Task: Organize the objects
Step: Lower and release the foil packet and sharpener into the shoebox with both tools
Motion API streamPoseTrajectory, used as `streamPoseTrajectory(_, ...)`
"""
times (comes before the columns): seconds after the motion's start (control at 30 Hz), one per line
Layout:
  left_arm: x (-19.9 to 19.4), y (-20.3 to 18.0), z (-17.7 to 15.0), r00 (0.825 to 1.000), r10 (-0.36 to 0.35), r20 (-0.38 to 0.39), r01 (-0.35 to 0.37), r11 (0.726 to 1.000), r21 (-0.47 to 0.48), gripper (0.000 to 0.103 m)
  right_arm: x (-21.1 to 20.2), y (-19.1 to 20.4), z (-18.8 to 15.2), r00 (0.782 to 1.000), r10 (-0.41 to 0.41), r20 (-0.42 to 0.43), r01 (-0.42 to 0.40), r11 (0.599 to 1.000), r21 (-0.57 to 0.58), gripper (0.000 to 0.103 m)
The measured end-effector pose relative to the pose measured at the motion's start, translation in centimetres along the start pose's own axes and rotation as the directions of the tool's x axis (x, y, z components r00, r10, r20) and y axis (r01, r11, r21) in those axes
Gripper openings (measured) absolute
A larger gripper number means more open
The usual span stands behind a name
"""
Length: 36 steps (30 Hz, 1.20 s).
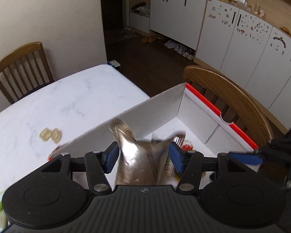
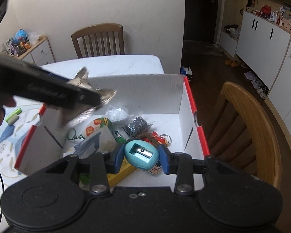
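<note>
White marble-patterned surface (image 1: 71, 97) carries a red-edged cardboard box (image 2: 190, 97) at its corner beside a wooden chair (image 2: 250, 120). Above the box's near side, the right gripper (image 2: 141, 158) is clamped on a teal egg-shaped pencil sharpener (image 2: 141, 155). Over the box's left wall, the left gripper (image 1: 142, 156) pinches a crinkled silvery foil packet (image 1: 139, 153). Keychains and small bags litter the box floor.

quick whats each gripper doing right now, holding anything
left gripper: jaws closed on a shiny silver packet, above the box.
right gripper: jaws closed on a teal pencil sharpener, above the same box.
</note>
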State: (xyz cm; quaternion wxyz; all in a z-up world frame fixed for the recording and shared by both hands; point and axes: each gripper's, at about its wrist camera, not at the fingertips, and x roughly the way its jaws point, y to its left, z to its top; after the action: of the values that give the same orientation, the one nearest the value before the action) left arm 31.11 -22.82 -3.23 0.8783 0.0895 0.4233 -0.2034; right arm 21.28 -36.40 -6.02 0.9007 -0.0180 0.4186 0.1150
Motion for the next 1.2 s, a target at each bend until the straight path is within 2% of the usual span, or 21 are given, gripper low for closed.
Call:
streamPoseTrajectory(0.17, 2.7, -0.8, 0.9, 1.000, 0.001, -0.024, -0.001, 1.000, 0.030, 0.056, 1.8, 0.0, -0.1, 0.999, 0.001, -0.044, -0.002, 1.000, -0.022, 0.037)
streamPoseTrajectory(0.3, 4.3, -0.4, 0.8, 0.998, 0.005, -0.058, -0.005, 1.000, 0.007, 0.056, 3.3, 0.1, -0.1, 0.996, -0.002, -0.086, -0.001, 0.999, -0.043, 0.037)
streamPoseTrajectory(0.63, 5.9, 0.4, -0.7, 0.996, -0.006, -0.092, 0.004, 1.000, -0.019, 0.056, 5.3, -0.3, -0.8, 0.990, 0.007, -0.138, -0.013, 0.999, -0.042, 0.037)
streamPoseTrajectory(0.87, 5.9, 0.2, -1.2, 0.997, -0.011, -0.082, 0.009, 1.000, -0.029, 0.057, 5.2, -0.6, -1.0, 0.990, 0.018, -0.142, -0.022, 0.999, -0.029, 0.043)
streamPoseTrajectory(1.2, 3.5, 0.4, -1.9, 0.999, -0.011, -0.043, 0.009, 0.999, -0.046, 0.059, 3.4, -1.4, -0.5, 0.995, 0.043, -0.088, -0.042, 0.999, 0.007, 0.052)
